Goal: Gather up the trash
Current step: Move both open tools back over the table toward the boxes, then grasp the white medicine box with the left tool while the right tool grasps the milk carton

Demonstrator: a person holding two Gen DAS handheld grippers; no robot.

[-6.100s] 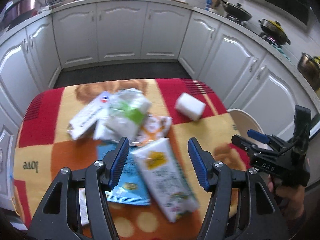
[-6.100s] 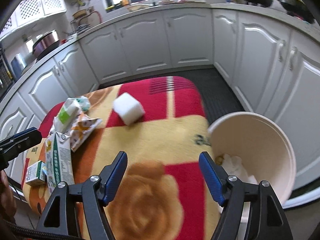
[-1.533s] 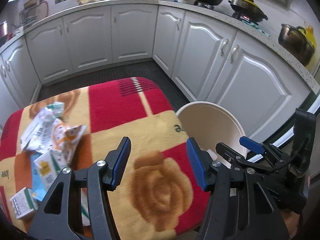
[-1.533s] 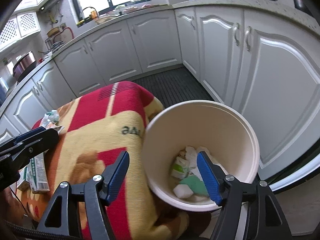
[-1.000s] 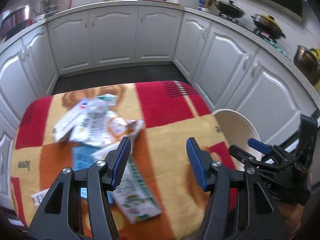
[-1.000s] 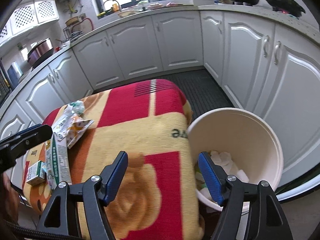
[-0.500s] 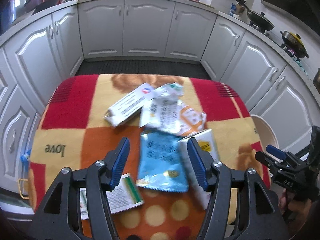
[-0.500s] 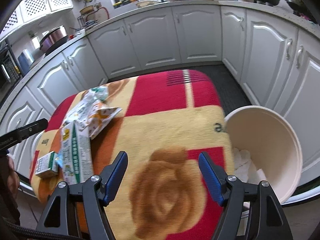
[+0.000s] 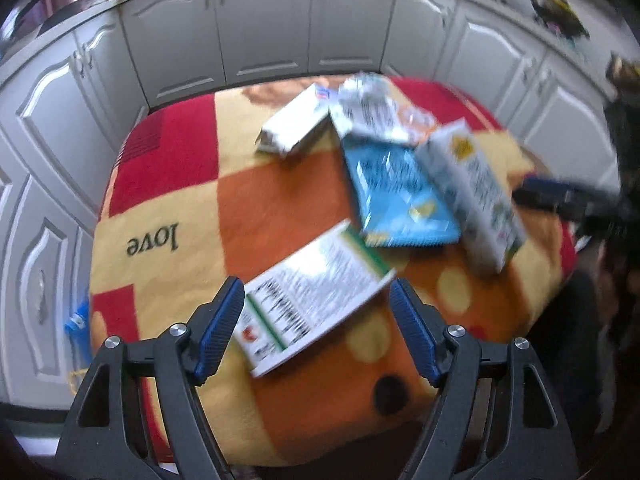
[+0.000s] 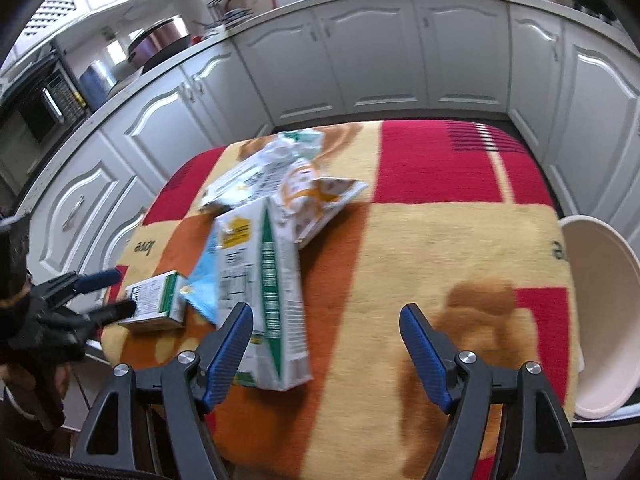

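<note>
Trash lies on a red, orange and yellow blanket (image 9: pixel 280 208) over a table. My left gripper (image 9: pixel 316 320) hangs over a small white-and-green box (image 9: pixel 316 296), jaws opening, the box between them but untouched. Beyond lie a blue packet (image 9: pixel 396 200), a tall white carton (image 9: pixel 476 196), a white box (image 9: pixel 296 124) and crumpled wrappers (image 9: pixel 372 108). My right gripper (image 10: pixel 326 344) is opening too, empty above the blanket (image 10: pixel 440 240), with the tall carton (image 10: pixel 260 288) by its left finger. The cream bin (image 10: pixel 600 320) stands at the table's right edge.
White kitchen cabinets (image 10: pixel 400 64) curve around the table on all far sides. Pots and a rack sit on the counter (image 10: pixel 160 40). In the right wrist view the left gripper (image 10: pixel 100 296) and the person's hand (image 10: pixel 24 320) are at the left edge.
Both grippers swung left, away from the bin and back over the trash pile. The left one dropped closer to the small white-and-green box and its jaws widened.
</note>
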